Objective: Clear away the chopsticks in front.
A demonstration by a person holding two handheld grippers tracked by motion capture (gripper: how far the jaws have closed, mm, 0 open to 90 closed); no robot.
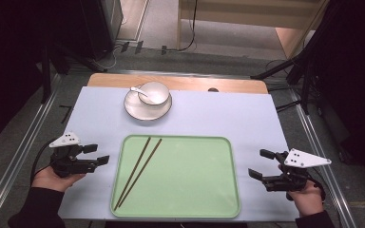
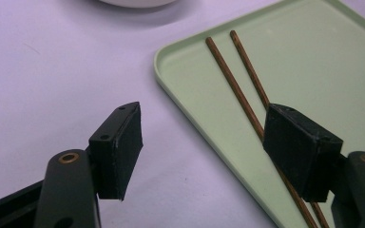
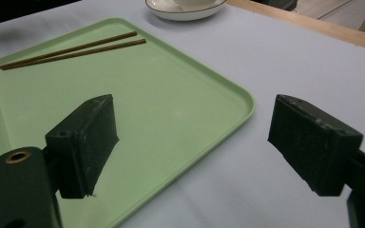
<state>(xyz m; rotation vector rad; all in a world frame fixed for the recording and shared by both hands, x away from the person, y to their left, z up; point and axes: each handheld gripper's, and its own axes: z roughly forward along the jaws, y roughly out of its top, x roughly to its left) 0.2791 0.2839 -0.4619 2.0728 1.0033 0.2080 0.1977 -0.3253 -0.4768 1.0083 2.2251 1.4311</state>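
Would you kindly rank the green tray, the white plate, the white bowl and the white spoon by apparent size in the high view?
Largest to smallest:
1. Green rectangular tray
2. White round plate with a dark rim
3. White round bowl, sitting on the plate
4. Small white spoon, resting against the bowl

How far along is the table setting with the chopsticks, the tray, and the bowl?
Looks done: the chopsticks lie on the green tray. In hand: nothing; the left gripper and right gripper sit open on either side of the tray. Probably left: the bowl with its spoon sits on the plate beyond the tray.
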